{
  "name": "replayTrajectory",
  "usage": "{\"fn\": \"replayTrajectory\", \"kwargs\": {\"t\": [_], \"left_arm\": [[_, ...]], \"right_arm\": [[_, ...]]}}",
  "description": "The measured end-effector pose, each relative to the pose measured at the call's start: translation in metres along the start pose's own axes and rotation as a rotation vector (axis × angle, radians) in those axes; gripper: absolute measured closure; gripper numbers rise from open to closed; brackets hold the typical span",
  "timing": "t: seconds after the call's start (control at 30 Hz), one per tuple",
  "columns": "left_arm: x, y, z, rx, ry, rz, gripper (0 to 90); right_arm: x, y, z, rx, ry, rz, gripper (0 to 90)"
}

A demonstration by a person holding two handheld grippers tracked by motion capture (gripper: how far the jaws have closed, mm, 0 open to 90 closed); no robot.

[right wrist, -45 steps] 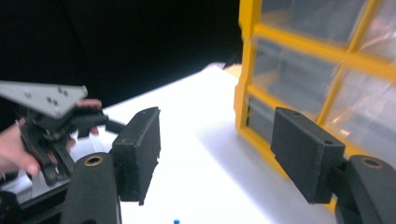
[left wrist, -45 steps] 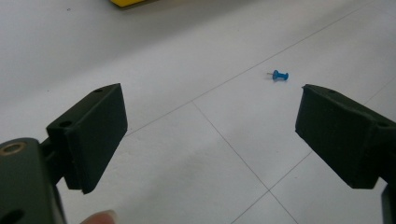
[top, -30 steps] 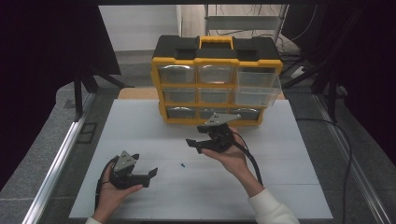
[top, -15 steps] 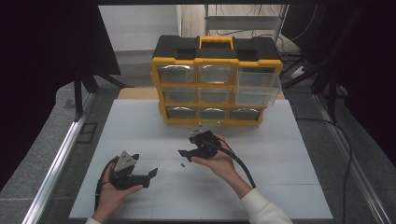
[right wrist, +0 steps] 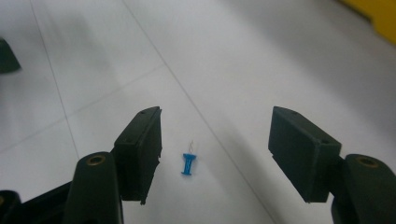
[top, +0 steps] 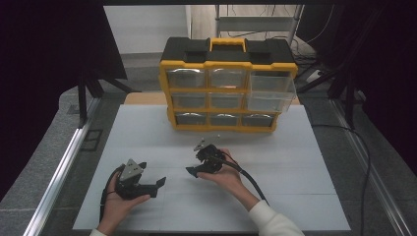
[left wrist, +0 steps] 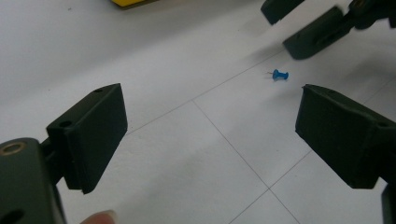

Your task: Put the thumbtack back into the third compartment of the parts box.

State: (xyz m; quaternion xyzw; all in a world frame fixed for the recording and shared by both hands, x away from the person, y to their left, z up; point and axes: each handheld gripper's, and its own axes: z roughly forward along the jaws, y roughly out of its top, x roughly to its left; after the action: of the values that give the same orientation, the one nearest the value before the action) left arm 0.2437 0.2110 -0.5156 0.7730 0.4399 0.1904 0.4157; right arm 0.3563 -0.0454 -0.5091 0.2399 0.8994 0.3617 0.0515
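On the white counter (top: 295,162) lies a blue pushpin (right wrist: 188,164), between the spread fingers (right wrist: 140,149) of the right gripper (right wrist: 215,154), untouched. Left gripper (left wrist: 210,135) rests nearby, fingers apart, empty.

The push pin (right wrist: 188,164) has a glossy blue plastic head and a thin metal point. The table (top: 295,162) is smooth, matt white. The organiser (top: 228,83) is yellow-and-black plastic with clear glossy drawers.

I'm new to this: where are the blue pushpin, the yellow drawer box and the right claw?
blue pushpin (right wrist: 188,165): right gripper view, its plastic head.
yellow drawer box (top: 228,65): high view, yellow top rail.
right claw (right wrist: 215,149): right gripper view, gap between open jaws.
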Motion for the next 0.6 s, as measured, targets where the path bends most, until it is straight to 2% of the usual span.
{"fn": "replayTrajectory", "kwargs": {"t": [0.13,0.3,0.37,0.5,0.6], "left_arm": [[0.000,0.000,0.000,0.000,0.000,-0.001,9.6],[0.000,0.000,0.000,0.000,0.001,0.000,9.6],[0.000,0.000,0.000,0.000,0.001,0.000,9.6],[0.000,0.000,0.000,0.000,0.001,0.000,9.6],[0.000,0.000,0.000,0.000,0.002,0.001,9.6]], "right_arm": [[0.003,-0.004,0.010,0.048,-0.018,-0.037,35.2],[0.008,-0.006,0.016,0.076,-0.029,-0.063,38.6],[0.010,-0.006,0.017,0.083,-0.025,-0.065,43.3],[0.016,-0.007,0.018,0.111,-0.045,-0.114,52.3],[0.018,-0.006,0.017,0.120,-0.044,-0.108,62.9]]}}
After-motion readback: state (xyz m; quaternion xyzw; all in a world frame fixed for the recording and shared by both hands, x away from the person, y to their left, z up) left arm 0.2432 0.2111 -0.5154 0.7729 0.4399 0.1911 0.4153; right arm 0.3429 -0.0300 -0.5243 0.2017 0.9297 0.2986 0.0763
